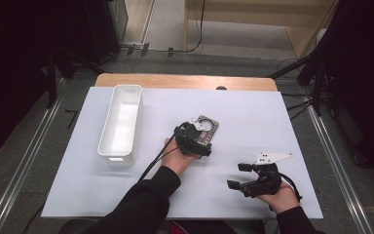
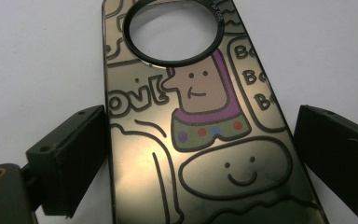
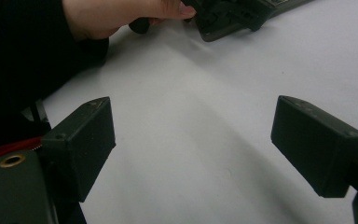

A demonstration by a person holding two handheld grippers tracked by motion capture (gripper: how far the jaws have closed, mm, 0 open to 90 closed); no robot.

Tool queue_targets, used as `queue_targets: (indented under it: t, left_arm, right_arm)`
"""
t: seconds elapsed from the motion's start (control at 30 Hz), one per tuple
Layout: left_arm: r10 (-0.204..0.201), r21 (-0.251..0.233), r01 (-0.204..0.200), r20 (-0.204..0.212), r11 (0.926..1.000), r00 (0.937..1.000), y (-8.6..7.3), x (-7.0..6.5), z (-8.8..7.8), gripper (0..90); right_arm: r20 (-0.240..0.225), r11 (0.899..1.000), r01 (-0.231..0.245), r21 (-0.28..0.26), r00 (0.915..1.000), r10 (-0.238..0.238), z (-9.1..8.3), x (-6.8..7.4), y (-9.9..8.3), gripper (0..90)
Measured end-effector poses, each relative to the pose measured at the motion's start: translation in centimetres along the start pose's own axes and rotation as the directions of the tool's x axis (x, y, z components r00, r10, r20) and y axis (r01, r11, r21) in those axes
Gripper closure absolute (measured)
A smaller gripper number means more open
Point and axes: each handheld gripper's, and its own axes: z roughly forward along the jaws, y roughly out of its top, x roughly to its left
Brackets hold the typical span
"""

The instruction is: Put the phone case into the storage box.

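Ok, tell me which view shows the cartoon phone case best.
The left gripper view: the phone case lies close up between the fingers, its drawings and round camera hole sharp. The high view shows it small, half hidden by the left gripper; the right gripper view catches just an edge.

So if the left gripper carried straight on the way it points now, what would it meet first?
Probably the phone case: it already lies between the left gripper's open jaws, which straddle its edges, the left jaw nearly touching.

From my left gripper (image 1: pixel 200 139), the white bin (image 1: pixel 121 124) blocked nine o'clock; bare table (image 1: pixel 253 109) lay open at three o'clock, above my right gripper (image 1: pixel 240 175).
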Motion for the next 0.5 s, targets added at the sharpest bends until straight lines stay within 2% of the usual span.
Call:
queue_targets:
  t: [0.2,0.5]
  left_arm:
    - [-0.015,0.002,0.015,-0.007,0.9999,0.9999,0.08,-0.13,-0.08,7.0]
    - [-0.014,0.014,0.014,-0.008,0.9998,0.9999,0.21,-0.12,-0.09,7.4]
  right_arm:
    - [0.003,1.000,-0.005,0.005,1.0000,0.005,0.09,0.00,0.03,12.4]
    - [0.004,1.000,-0.003,0.004,1.0000,0.003,0.05,-0.02,0.00,12.4]
